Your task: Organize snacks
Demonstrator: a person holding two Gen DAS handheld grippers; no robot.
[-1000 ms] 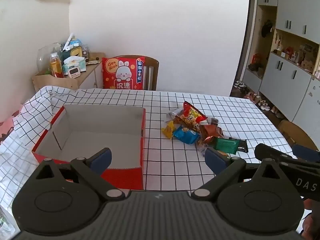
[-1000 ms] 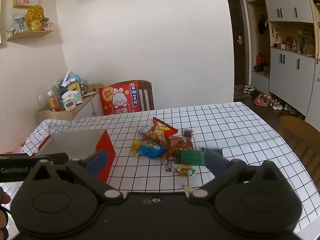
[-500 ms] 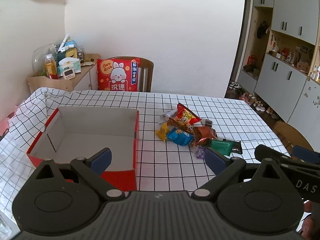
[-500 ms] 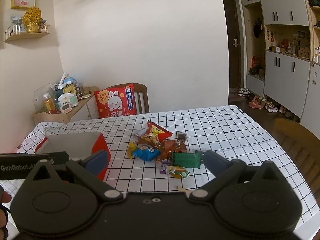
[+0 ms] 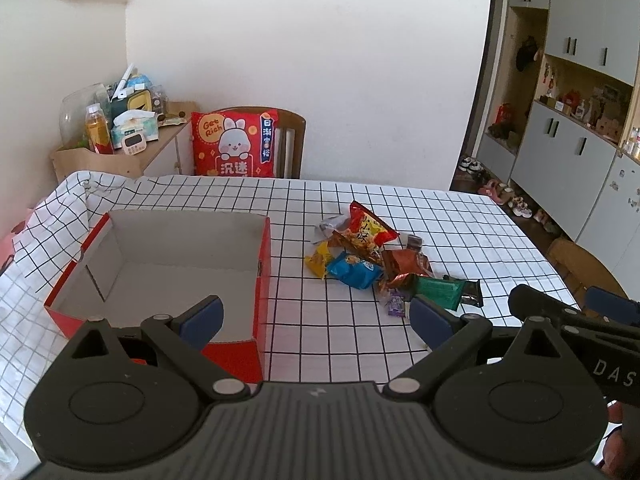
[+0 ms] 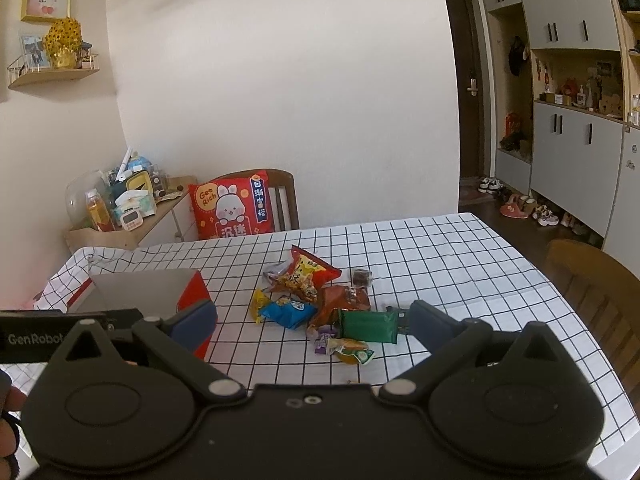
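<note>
Snacks (image 5: 372, 260) lying piled mid-table, just right of empty red box (image 5: 262, 264). Left gripper (image 5: 316, 314) and right gripper (image 6: 314, 320) both hovering wide open, holding nothing. Sorting not begun; next move calling for descent onto green packet (image 6: 368, 326).

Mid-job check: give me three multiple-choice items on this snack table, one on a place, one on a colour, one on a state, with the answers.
1. Where does the snack pile lie relative to the red box in the left wrist view?
A. inside it
B. to its right on the tablecloth
C. behind it

2. What colour is the flat packet nearest the right tongs?
A. green
B. white
C. pink

3. What state are the left tongs in?
A. shut on a packet
B. shut on nothing
C. open and holding nothing

Answers: 1 B, the snacks lie on the checked cloth beside the box, which holds nothing. 2 A, its wrapper is dark green. 3 C, the blue pads stand wide apart with nothing between.
</note>
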